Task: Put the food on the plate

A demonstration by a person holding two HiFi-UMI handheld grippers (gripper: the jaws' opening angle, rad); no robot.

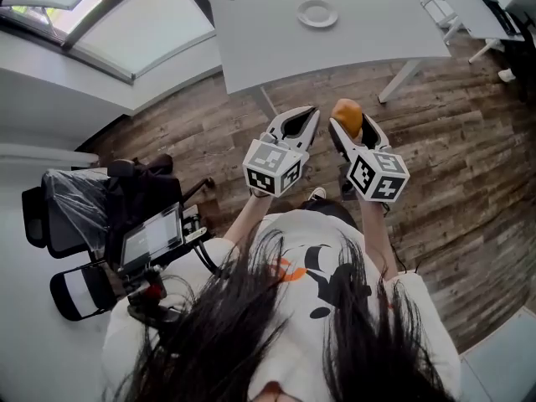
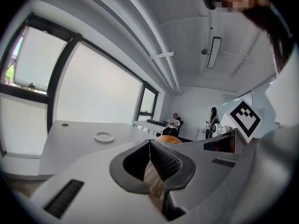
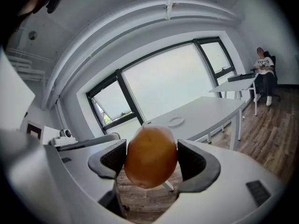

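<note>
Item under carriage: the food (image 3: 151, 154), a smooth, rounded orange piece, possibly a fruit. It is sitting between the ribbed pads of the right gripper (image 3: 152, 161), which is clamping it on both sides. It is being held in the air over the wood floor (image 1: 469, 182), well apart from any surface.

The left gripper (image 2: 149, 144) is carrying nothing. Its jaws are meeting at the tips, and only floor is showing through the gap behind them. In the head view it is riding just beside the right gripper, both at chest level in front of the person.

Destination: the plate (image 1: 317, 13), small, round and white, is lying bare on the white table (image 1: 268, 48) ahead. It is well apart from both grippers.

Judged step: transport. The pickup appears complete and the placing is not yet done. The next move is calling for the person to close on the table, bring the right gripper over the plate, lower it until the food is resting on the dish, then spread the jaws. A round piece is likely to roll, so a low, centred release is advisable.
</note>
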